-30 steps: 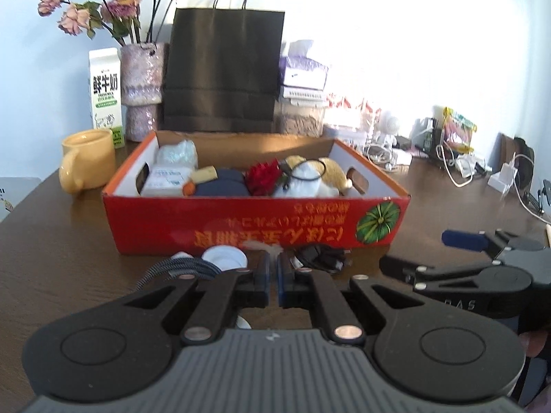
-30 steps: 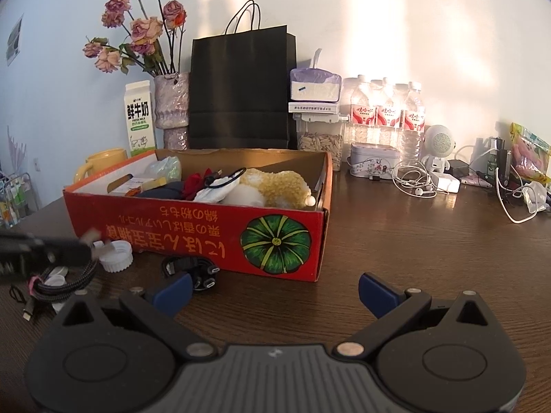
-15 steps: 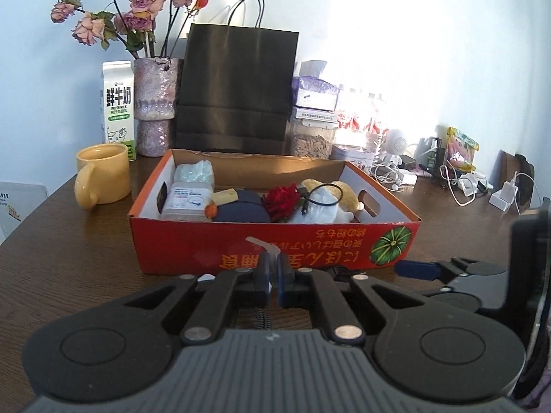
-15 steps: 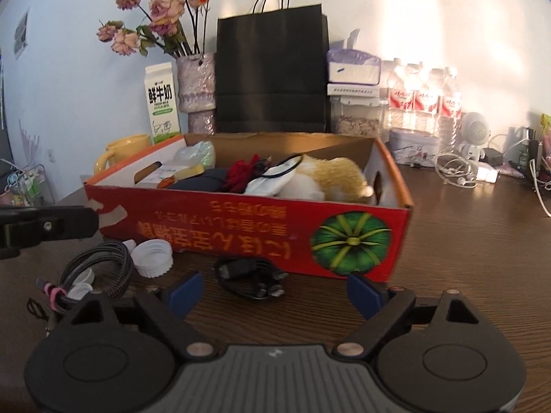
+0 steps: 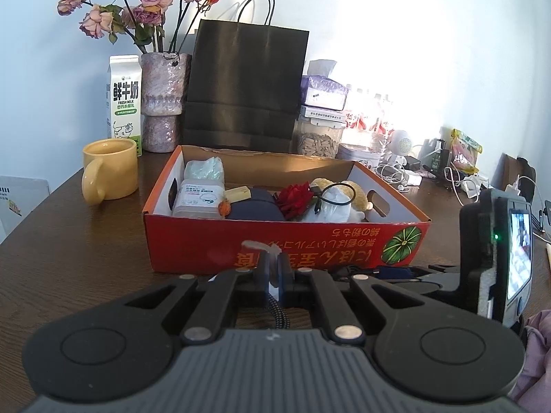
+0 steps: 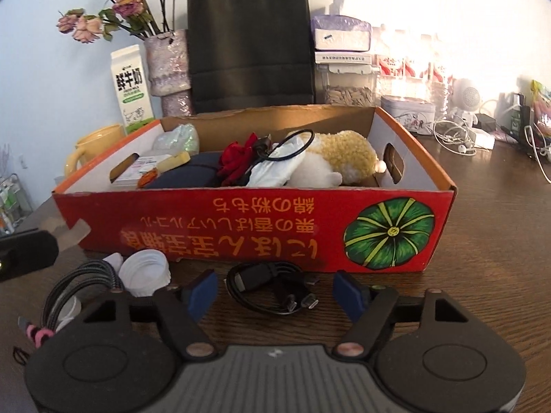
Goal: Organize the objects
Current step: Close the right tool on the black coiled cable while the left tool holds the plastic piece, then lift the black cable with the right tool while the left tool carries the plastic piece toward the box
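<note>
A red cardboard box [image 5: 282,244] [image 6: 241,227] stands on the dark wooden table and holds a plush toy [image 6: 344,158], a red flower [image 6: 237,161], a dark pouch and small packets. My left gripper [image 5: 274,272] is shut on a small pale translucent piece [image 5: 265,248], held in front of the box's near wall. A braided cable [image 5: 279,313] lies under it. My right gripper [image 6: 279,292] is open, its blue pads either side of a coiled black cable [image 6: 272,285] on the table. White bottle caps [image 6: 146,272] and a braided cable coil [image 6: 82,289] lie to its left.
Behind the box stand a yellow mug [image 5: 110,168], a milk carton [image 5: 124,99], a vase of dried roses [image 5: 163,99], a black paper bag [image 5: 244,86], a seed jar [image 5: 318,137] and water bottles. Chargers and cables [image 5: 447,179] clutter the right back.
Both grippers have moved closer to the box. The right gripper has moved left and down around the black cable. The left gripper has risen with the pale piece held.
</note>
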`<action>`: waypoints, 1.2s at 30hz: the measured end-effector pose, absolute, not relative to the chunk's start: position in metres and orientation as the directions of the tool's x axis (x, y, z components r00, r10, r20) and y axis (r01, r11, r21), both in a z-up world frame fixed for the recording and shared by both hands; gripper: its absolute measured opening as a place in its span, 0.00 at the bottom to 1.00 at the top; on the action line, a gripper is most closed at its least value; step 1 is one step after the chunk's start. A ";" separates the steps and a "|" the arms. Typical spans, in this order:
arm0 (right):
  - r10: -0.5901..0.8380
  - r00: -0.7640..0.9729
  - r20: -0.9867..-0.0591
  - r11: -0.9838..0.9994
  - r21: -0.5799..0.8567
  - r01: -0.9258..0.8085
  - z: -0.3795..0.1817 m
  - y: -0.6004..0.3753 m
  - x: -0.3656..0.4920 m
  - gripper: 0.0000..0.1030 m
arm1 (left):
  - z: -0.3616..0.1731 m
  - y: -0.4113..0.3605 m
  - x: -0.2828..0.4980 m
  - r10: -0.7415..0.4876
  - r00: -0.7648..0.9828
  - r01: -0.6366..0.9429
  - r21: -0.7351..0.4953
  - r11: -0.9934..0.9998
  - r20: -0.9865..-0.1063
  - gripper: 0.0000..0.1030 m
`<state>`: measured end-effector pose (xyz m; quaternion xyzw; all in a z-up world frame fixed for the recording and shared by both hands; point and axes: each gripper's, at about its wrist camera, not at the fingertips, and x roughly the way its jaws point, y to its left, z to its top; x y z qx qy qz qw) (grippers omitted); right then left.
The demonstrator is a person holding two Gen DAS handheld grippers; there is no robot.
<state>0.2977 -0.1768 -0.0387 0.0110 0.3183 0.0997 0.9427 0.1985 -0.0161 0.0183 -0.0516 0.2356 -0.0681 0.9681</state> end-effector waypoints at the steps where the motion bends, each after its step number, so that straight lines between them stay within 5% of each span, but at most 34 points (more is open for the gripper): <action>1: 0.190 0.779 -0.597 0.981 0.081 -0.176 -0.039 -0.176 0.298 0.63 | 0.018 -0.016 0.199 -0.157 0.879 0.108 -0.133 0.985 -0.450 0.05; 11: 0.219 0.783 -0.582 0.975 0.106 -0.194 -0.037 -0.177 0.294 0.50 | 0.018 -0.016 0.197 -0.160 0.879 0.110 -0.134 0.985 -0.449 0.05; 20: 0.257 0.791 -0.555 0.966 0.125 -0.226 -0.034 -0.178 0.283 0.47 | 0.020 -0.017 0.195 -0.163 0.882 0.113 -0.138 0.984 -0.442 0.05; 36: 0.335 0.870 -0.362 0.942 0.126 -0.311 0.015 -0.194 0.248 0.47 | 0.050 -0.022 0.208 -0.179 0.917 0.142 -0.128 0.982 -0.357 0.05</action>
